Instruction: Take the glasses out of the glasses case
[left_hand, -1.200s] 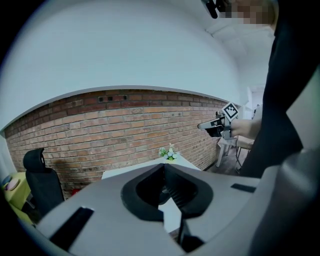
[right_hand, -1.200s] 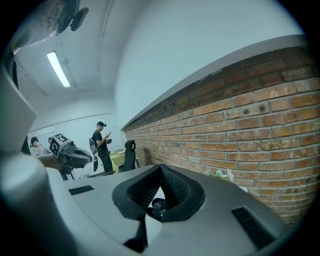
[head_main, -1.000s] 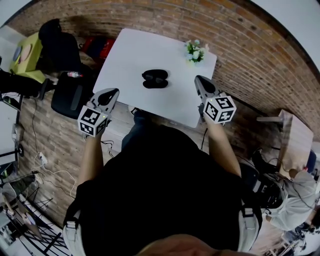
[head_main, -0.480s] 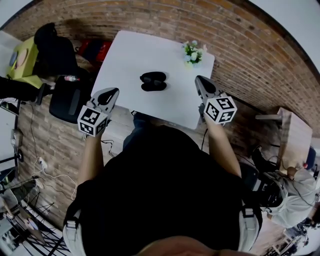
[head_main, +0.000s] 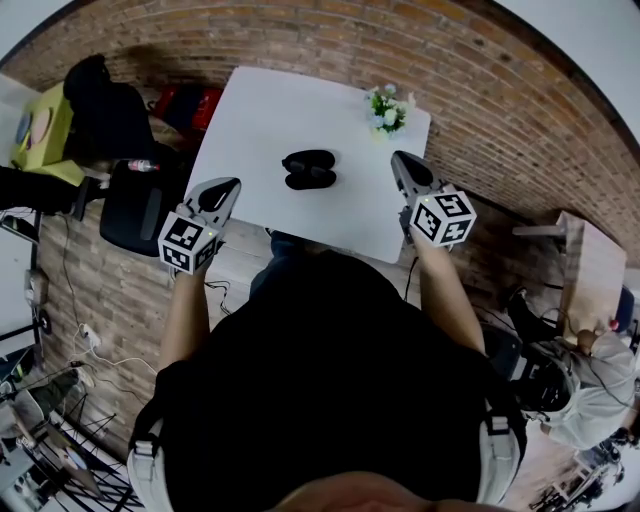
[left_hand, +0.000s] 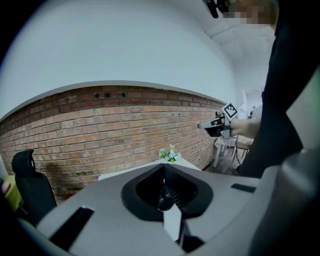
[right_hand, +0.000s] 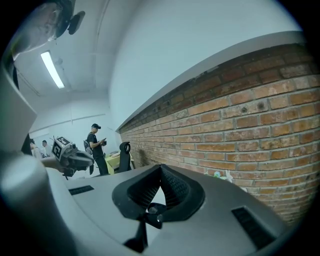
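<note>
Head view overhead; gripper views share brick wall (left_hand: 125, 125).

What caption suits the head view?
Left gripper and right gripper flank the black glasses case on the white table.

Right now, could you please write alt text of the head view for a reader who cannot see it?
A person holds the left gripper and right gripper short of a black glasses case lying untouched on a white table; flowers stand at the far right corner.
</note>
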